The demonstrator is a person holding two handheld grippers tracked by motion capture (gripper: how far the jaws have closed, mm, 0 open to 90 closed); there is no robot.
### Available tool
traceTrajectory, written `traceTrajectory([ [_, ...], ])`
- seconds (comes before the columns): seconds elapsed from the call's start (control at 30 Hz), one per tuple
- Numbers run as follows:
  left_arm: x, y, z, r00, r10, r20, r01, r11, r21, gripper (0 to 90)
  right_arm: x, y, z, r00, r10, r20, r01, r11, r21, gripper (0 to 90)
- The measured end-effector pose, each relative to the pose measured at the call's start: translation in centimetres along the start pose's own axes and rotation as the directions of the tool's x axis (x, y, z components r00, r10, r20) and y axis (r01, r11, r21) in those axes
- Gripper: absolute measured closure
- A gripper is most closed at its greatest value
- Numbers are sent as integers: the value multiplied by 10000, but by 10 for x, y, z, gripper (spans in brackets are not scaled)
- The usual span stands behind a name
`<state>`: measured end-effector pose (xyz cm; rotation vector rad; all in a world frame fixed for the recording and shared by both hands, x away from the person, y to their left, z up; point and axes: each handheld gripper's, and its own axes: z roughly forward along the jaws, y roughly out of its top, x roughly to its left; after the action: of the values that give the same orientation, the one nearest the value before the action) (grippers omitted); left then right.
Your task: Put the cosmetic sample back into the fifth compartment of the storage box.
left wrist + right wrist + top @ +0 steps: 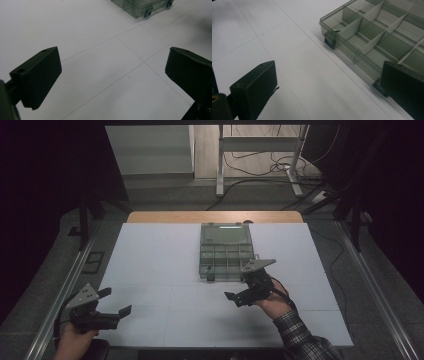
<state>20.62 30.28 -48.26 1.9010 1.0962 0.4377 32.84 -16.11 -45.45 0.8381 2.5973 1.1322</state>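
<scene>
The open compartment box (226,251) lies mid-desk, long axis running away from the person. The right gripper (248,287), jaws spread and empty, sits just beside its near right corner; the left gripper (114,302), also spread, is well apart.
</scene>
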Motion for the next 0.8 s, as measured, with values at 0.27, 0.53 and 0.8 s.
traceTrajectory([
  [0.27,0,0,0,10000,-12,3,12,10000,8,13,-3,-8,-11,9994,260,234,-259,9997,-47,9],
  [0.53,0,0,0,10000,-19,1,19,10000,14,13,-5,-17,-17,9986,395,365,-396,9992,4,16],
  [0.8,0,0,0,10000,-8,-1,8,10000,17,13,-3,-22,-21,9982,437,407,-441,9990,82,11],
])
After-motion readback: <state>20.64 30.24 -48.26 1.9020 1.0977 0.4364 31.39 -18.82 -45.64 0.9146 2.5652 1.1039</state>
